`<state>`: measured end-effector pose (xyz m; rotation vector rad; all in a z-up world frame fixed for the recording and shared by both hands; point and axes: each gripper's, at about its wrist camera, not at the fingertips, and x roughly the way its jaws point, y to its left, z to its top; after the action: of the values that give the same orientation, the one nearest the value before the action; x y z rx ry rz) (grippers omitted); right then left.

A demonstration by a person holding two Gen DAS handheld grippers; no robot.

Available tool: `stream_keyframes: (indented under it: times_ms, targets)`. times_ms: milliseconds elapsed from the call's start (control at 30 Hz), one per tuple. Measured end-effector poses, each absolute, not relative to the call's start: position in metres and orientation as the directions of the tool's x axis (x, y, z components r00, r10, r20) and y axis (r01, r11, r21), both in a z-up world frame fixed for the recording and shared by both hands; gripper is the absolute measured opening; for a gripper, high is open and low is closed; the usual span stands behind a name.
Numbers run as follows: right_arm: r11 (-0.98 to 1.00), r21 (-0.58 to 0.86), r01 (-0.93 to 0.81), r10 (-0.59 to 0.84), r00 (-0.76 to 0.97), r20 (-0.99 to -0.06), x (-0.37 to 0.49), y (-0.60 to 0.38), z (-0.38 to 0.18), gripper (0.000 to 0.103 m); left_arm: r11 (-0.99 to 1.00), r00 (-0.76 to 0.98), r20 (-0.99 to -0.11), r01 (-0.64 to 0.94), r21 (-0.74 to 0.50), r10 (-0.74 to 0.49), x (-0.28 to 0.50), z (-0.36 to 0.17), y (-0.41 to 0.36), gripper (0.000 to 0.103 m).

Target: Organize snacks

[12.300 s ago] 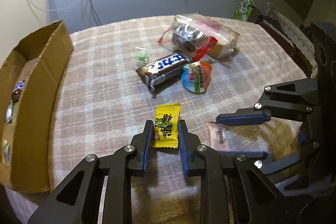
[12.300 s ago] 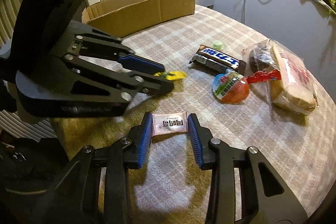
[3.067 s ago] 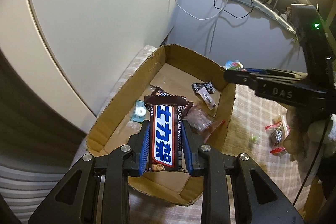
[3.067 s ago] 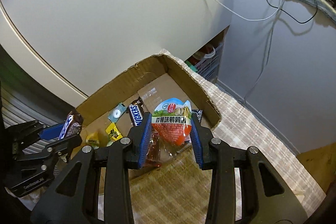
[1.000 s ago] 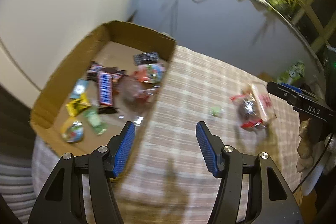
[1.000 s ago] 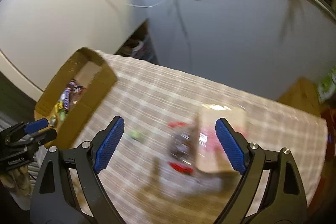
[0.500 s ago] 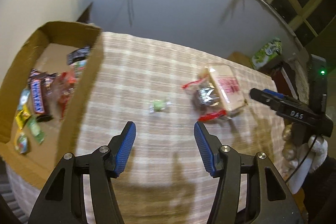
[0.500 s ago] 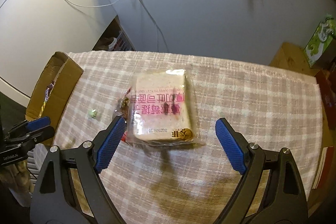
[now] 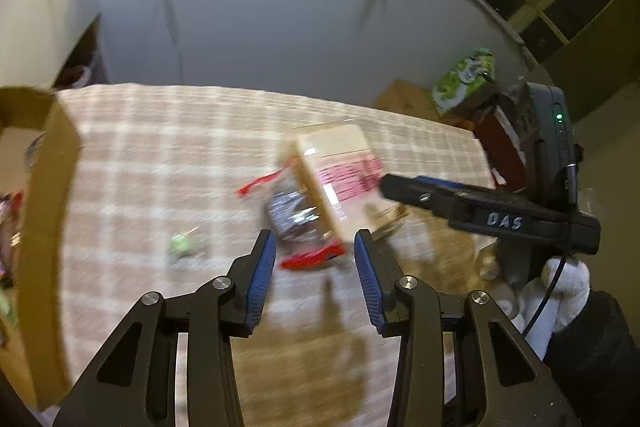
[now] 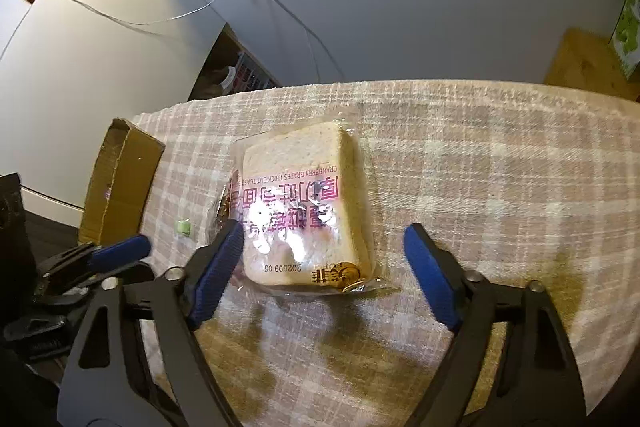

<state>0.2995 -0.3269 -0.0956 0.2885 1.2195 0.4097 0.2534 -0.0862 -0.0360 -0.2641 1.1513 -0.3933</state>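
Toast pack (image 10: 304,207) lies mid-cloth between the closing, not yet touching right gripper (image 10: 324,267) fingers, cardboard box (image 10: 120,183) at the far-left table edge, while the left gripper (image 9: 316,275) narrows emptily near a red-ended wrapper (image 9: 312,255).

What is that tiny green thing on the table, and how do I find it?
Start at the cardboard box on the checked tablecloth. Between it and the bagged toast lies a little green candy, alone on the cloth. It is the smallest thing there and the only green one.
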Motion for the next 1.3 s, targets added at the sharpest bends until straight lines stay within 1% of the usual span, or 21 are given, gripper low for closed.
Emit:
stream_keyframes:
  times_ms: [167, 267, 333, 567, 600, 733, 767, 800, 900, 1067, 1300]
  targets:
    - [0.876, 0.461, -0.139, 0.481, 0.264, -0.836, 0.305, -0.333, -0.102, 0.077, 0.875, 0.316, -0.816, 0.191, -0.446, -0.485, 0.269, -0.044, -0.106, 0.037]
    - [0.865, 0.483, -0.138, 0.502, 0.254, -0.827, 0.307, -0.337, -0.103, 0.073, 0.87, 0.295, -0.819, 0.194, -0.453, -0.492, 0.276, -0.051, -0.114, 0.037]
    - [0.859, 0.493, -0.139, 0.512, 0.25, -0.822, 0.309, -0.338, -0.103, 0.07, 0.871, 0.281, -0.825, 0.194, -0.451, -0.49, 0.28, -0.055, -0.119, 0.037]
    - [0.85, 0.507, -0.146, 0.527, 0.225, -0.819, 0.314, -0.334, -0.108, 0.069, 0.892, 0.271, -0.851, 0.184, -0.412, -0.449, 0.288, -0.065, -0.126, 0.037]
    - [0.849, 0.508, -0.147, 0.529, 0.22, -0.82, 0.315, -0.332, -0.109, 0.069, 0.896, 0.267, -0.856, 0.179, -0.407, -0.442, 0.29, -0.067, -0.125, 0.039]
    - [0.851, 0.504, -0.147, 0.525, 0.201, -0.827, 0.318, -0.329, -0.114, 0.069, 0.893, 0.25, -0.858, 0.164, -0.419, -0.449, 0.297, -0.074, -0.128, 0.04]
    - [0.855, 0.5, -0.14, 0.519, 0.199, -0.831, 0.319, -0.329, -0.116, 0.069, 0.893, 0.246, -0.859, 0.168, -0.418, -0.449, 0.298, -0.076, -0.129, 0.042]
    - [0.855, 0.501, -0.135, 0.518, 0.198, -0.832, 0.32, -0.329, -0.117, 0.069, 0.89, 0.238, -0.859, 0.174, -0.423, -0.454, 0.3, -0.079, -0.131, 0.05]
    - [0.841, 0.528, -0.117, 0.541, 0.182, -0.821, 0.324, -0.332, -0.122, 0.07, 0.889, 0.24, -0.859, 0.19, -0.416, -0.453, 0.3, -0.082, -0.138, 0.056]
    - [0.832, 0.541, -0.125, 0.555, 0.166, -0.815, 0.327, -0.331, -0.123, 0.07, 0.878, 0.241, -0.847, 0.199, -0.436, -0.475, 0.301, -0.084, -0.142, 0.057]
    - [0.865, 0.481, -0.145, 0.5, 0.17, -0.849, 0.32, -0.319, -0.114, 0.069, 0.868, 0.234, -0.84, 0.224, -0.444, -0.49, 0.297, -0.082, -0.15, 0.057]
